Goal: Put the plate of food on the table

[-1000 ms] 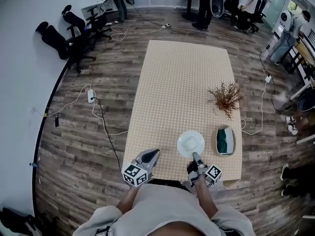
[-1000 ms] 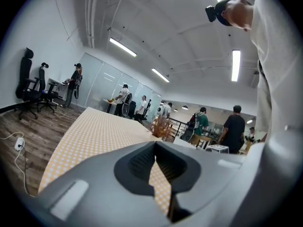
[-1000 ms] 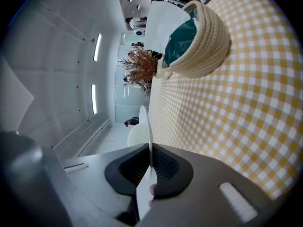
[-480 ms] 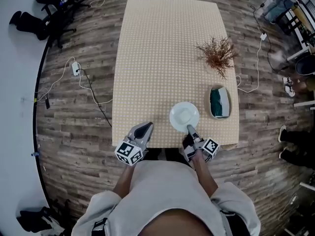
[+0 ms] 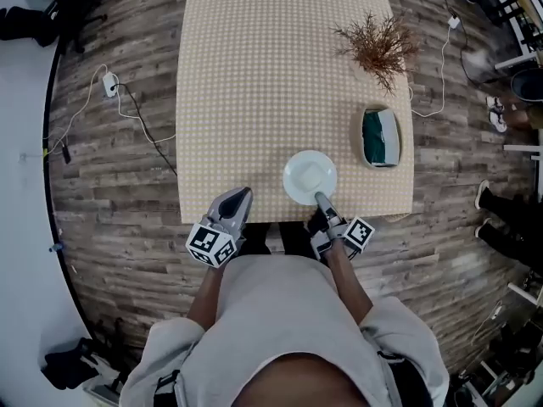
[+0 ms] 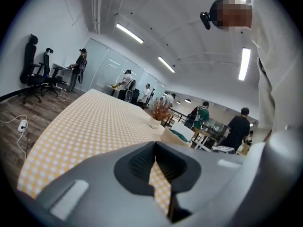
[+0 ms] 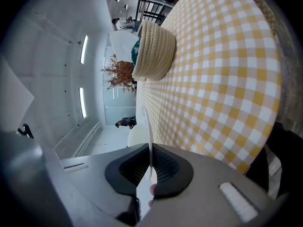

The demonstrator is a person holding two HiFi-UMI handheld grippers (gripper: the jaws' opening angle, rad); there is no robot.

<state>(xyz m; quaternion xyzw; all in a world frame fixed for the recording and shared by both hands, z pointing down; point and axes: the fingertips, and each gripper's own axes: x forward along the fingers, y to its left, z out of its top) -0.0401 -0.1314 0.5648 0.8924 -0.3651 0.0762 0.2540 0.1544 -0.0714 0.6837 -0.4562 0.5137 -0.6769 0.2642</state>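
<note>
Head view: right gripper (image 5: 319,197) slightly nose-down on plate (image 5: 310,176) rim.

place: open-plan office | seating: office chairs (image 6: 31,74) | walls: glass partitions (image 6: 102,72) | ceiling: strip lights (image 6: 129,33) | floor: wood planks (image 5: 119,202), power strip (image 5: 110,83), cables (image 5: 144,138) | centre: long table (image 5: 254,75) | people (image 6: 239,129) standing around

The plate (image 5: 310,176) in my right gripper (image 5: 321,198) was at the table's (image 5: 254,100) near edge, the basket (image 5: 379,138) to its right, the dried plant (image 5: 377,45) behind the basket.
</note>
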